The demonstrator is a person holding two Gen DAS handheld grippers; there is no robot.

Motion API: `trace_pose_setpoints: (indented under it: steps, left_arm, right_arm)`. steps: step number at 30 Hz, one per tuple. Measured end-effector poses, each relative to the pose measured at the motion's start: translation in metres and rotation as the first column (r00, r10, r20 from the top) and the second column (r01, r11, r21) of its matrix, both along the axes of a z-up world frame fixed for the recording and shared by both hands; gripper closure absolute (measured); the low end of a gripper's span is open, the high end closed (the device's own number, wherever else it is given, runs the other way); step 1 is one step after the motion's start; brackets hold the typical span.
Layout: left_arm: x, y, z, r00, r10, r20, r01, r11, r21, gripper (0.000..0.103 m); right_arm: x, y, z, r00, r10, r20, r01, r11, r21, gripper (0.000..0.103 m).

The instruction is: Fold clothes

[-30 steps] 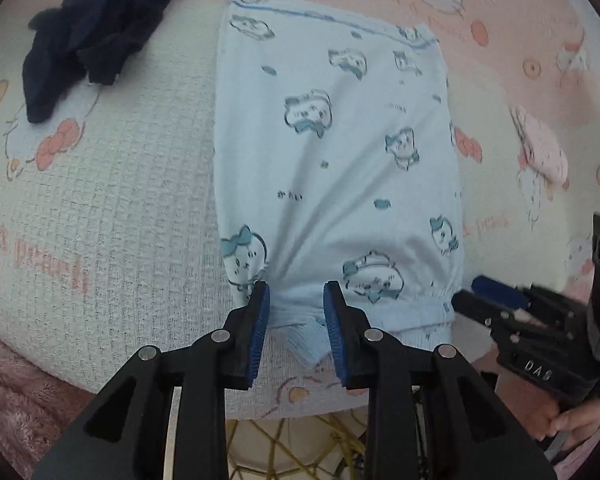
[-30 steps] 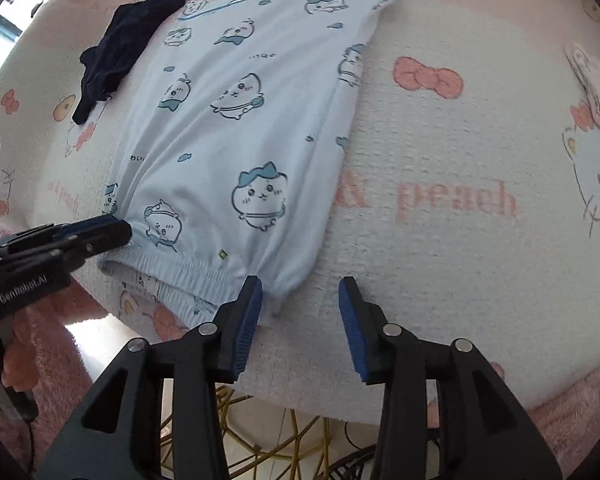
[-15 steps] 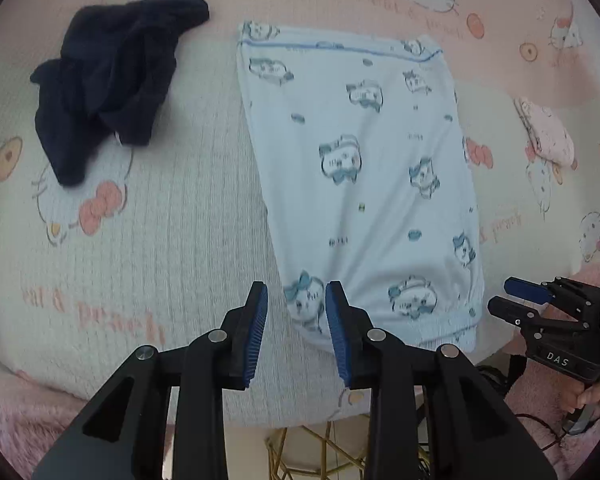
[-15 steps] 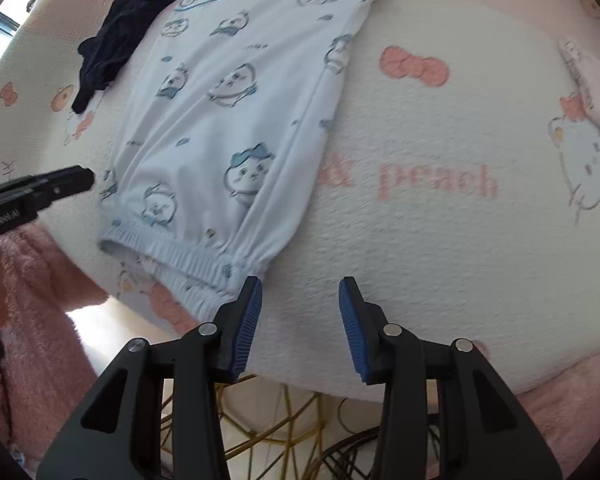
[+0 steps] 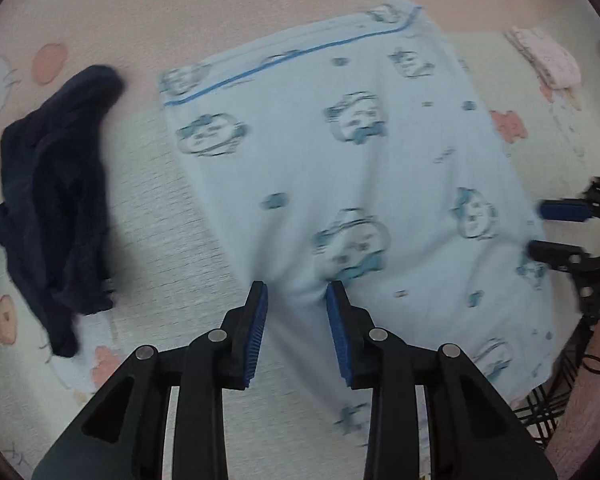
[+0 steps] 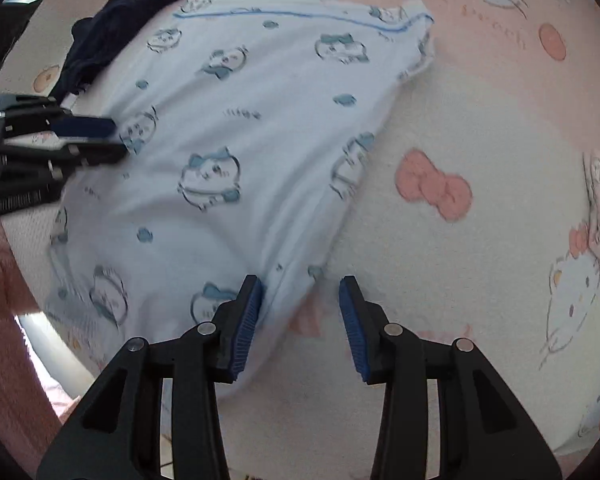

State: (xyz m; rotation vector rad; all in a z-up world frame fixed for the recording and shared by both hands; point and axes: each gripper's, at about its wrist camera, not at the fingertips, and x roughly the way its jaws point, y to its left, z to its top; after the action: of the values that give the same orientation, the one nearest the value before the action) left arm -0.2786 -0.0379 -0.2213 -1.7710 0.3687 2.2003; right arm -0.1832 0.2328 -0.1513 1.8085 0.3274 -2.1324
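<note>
Over pale-blue garment (image 5: 340, 168), both tools apparently further in

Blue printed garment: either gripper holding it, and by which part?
Neither. The blue printed garment lies flat; left gripper and right gripper straddle its side edges, not pinching.

Light-blue cartoon-print garment (image 5: 340, 184) lies spread flat, slightly rumpled, on the bedspread (image 5: 160, 208).

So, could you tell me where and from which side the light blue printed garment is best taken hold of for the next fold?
Probably at its two long side edges, from above. The light blue garment lies flat on the cartoon-print cover, so each tool can pinch an edge: the left tool already straddles the edge nearer the dark garment, the right tool the opposite edge.
</note>
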Motion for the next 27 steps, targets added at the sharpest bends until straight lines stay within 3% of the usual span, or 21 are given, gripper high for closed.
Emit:
trace_pose_setpoints:
  steps: [3, 6, 10, 13, 15, 17, 19, 22, 27]
  left_arm:
    - [-0.011, -0.021, 0.009, 0.999, 0.049, -0.018, -0.048, 0.997, 0.063, 0.070]
    - [-0.019, -0.015, 0.017, 0.997, 0.049, -0.052, -0.040, 0.986, 0.164, 0.070]
    - [-0.028, 0.002, 0.004, 0.998, 0.029, -0.051, -0.022, 0.992, 0.126, 0.070]
    - [-0.039, -0.015, 0.001, 0.996, 0.082, -0.045, -0.079, 0.995, 0.064, 0.071]
    - [-0.046, -0.040, 0.006, 0.988, 0.136, -0.072, -0.138, 0.990, -0.024, 0.071]
    - [-0.050, -0.060, 0.011, 0.986, 0.159, -0.057, -0.159, 0.987, 0.000, 0.071]
    - [-0.055, -0.062, 0.021, 0.983, 0.166, -0.072, -0.161, 0.984, 0.073, 0.071]
    - [-0.064, -0.049, 0.033, 0.982, 0.152, -0.116, -0.133, 0.979, 0.156, 0.070]
    - [-0.089, -0.016, 0.028, 0.978, 0.136, -0.157, -0.114, 0.983, 0.143, 0.069]
  right_arm:
    - [0.002, 0.026, 0.000, 0.998, -0.029, 0.057, 0.027, 0.999, 0.037, 0.062]
    - [-0.019, 0.026, 0.012, 0.997, -0.078, 0.006, 0.078, 0.996, -0.051, 0.062]
    - [-0.044, 0.000, 0.012, 0.994, -0.087, -0.073, 0.075, 0.985, -0.153, 0.064]
    - [-0.047, 0.017, 0.002, 0.995, -0.082, -0.052, 0.076, 0.992, -0.104, 0.068]
    - [-0.048, 0.028, -0.004, 0.996, -0.079, -0.038, 0.076, 0.995, -0.070, 0.068]
    - [-0.049, 0.048, -0.007, 0.995, -0.100, -0.007, 0.100, 0.993, -0.058, 0.066]
    - [-0.054, 0.068, -0.004, 0.987, -0.162, -0.012, 0.162, 0.987, -0.013, 0.065]
    - [-0.069, 0.079, 0.011, 0.976, -0.207, -0.070, 0.200, 0.975, -0.094, 0.065]
    - [-0.109, 0.053, 0.022, 0.955, -0.221, -0.196, 0.203, 0.973, -0.107, 0.065]
